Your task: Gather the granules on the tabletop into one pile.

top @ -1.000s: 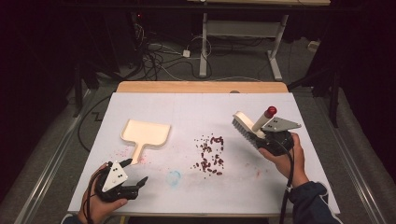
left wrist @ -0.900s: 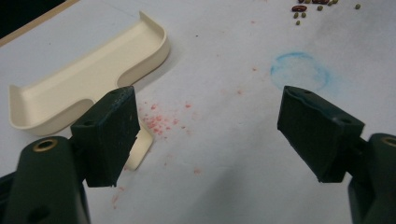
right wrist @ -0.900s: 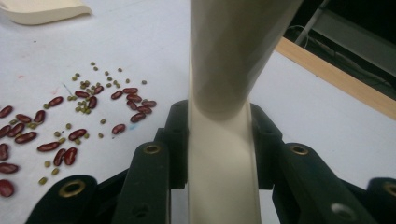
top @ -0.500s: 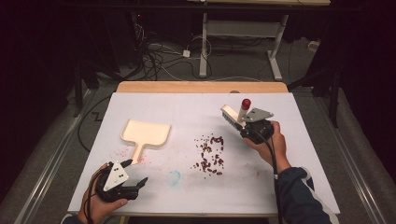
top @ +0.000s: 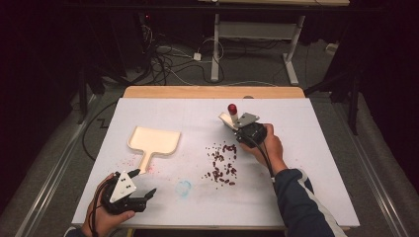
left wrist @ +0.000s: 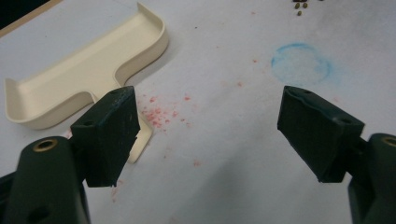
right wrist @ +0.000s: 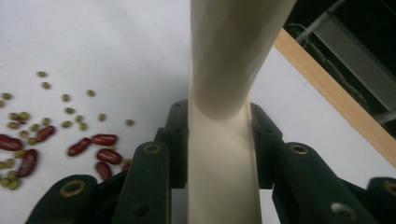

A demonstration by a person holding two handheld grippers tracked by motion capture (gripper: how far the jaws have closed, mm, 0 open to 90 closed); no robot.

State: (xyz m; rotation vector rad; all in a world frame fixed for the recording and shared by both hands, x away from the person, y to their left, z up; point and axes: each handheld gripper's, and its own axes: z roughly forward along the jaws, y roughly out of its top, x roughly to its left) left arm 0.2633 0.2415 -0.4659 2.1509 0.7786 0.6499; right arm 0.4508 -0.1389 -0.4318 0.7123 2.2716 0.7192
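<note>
Two changes stand out against the earlier high views: the right gripper (top: 236, 124) has travelled from the table's 3 o'clock side toward its middle and a little lower, carrying its cream brush (top: 227, 120) with it, while the left gripper (top: 140, 189) has kept its place near the 7 o'clock corner. My reading is that the brush is being brought in to sweep the scattered beans (top: 221, 163), which lie at about 6 o'clock from the brush head; no sweeping contact is made yet.

In the right gripper view the jaws are clamped tight on the brush's cream handle (right wrist: 224, 154), the pads pressing it from both sides, and the handle runs up toward 12 o'clock. Red kidney beans and small green ones (right wrist: 56, 135) lie at about 9 o'clock of the jaws, on the white table sheet (right wrist: 116, 42).

In the left gripper view the jaws stand wide apart and hold nothing; one fingertip (left wrist: 109, 135) sits just in front of the handle end of the cream dustpan (left wrist: 84, 79), whether touching I cannot tell. That dustpan lies at 11 o'clock from this gripper, well apart from the beans, beside a faint blue ring (left wrist: 301, 63) and red specks on the sheet.
</note>
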